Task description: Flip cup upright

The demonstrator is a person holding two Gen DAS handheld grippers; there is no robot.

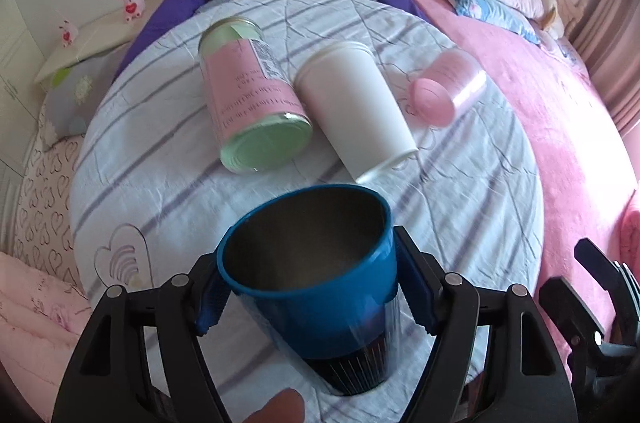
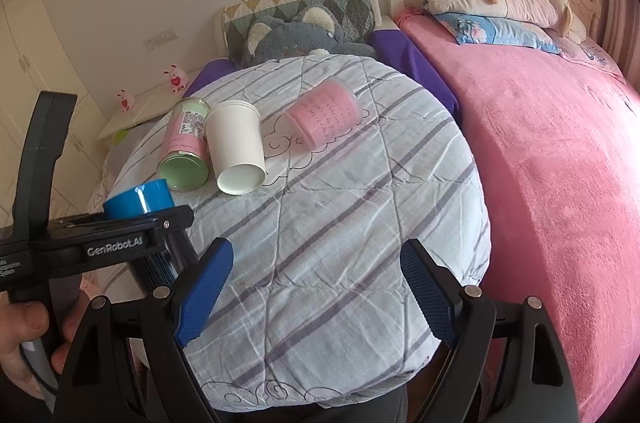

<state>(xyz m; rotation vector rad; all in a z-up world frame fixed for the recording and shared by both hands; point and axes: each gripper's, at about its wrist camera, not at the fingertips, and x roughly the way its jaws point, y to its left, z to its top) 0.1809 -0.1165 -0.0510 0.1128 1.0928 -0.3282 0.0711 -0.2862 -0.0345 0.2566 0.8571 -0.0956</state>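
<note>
My left gripper [image 1: 310, 287] is shut on a blue cup [image 1: 320, 287] with a steel inside. The cup stands mouth up, slightly tilted, above the striped quilt [image 1: 160, 191]. In the right wrist view the blue cup [image 2: 138, 201] shows at the left, held in the left gripper [image 2: 120, 223]. My right gripper [image 2: 316, 287] is open and empty over the quilt's near edge [image 2: 320, 343]. A white cup [image 1: 354, 103], a pink cup [image 1: 448, 91] and a pink-and-green can [image 1: 252, 99] lie on their sides further back.
The quilt covers a round surface beside a pink bed [image 2: 540, 183]. A grey plush toy [image 2: 292, 35] and a patterned pillow [image 2: 300, 3] sit at the back. A white nightstand [image 2: 148, 111] stands at the left.
</note>
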